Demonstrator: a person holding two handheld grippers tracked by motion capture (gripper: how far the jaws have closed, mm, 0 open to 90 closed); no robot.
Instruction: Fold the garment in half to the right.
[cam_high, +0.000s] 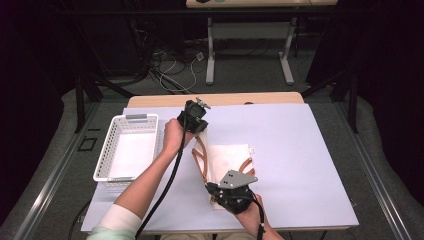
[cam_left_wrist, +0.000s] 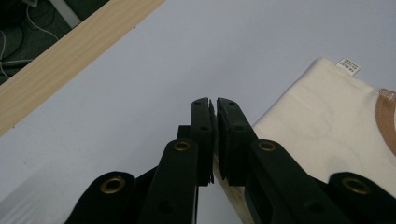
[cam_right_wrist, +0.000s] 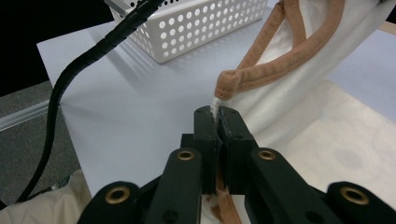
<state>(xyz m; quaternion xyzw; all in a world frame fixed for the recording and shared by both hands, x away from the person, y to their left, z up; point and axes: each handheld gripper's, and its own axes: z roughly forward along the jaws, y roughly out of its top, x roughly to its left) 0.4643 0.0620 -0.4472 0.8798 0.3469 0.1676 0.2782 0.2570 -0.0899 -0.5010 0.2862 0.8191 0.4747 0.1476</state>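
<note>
Forearms entering from below in the high view: left gripper (cam_high: 196, 119) reaching past the cream bag (cam_high: 227, 159), right gripper (cam_high: 231, 192) nearer, covering its near edge. Clamping cream fabric (cam_left_wrist: 322, 121), left gripper (cam_left_wrist: 215, 103) jaws closed. Pinching the bag's tan strap (cam_right_wrist: 275, 65), right gripper (cam_right_wrist: 215, 111) jaws closed, strap end hidden.

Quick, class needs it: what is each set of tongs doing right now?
Left tongs: shut on the cream garment.
Right tongs: shut on the same garment's edge.
</note>
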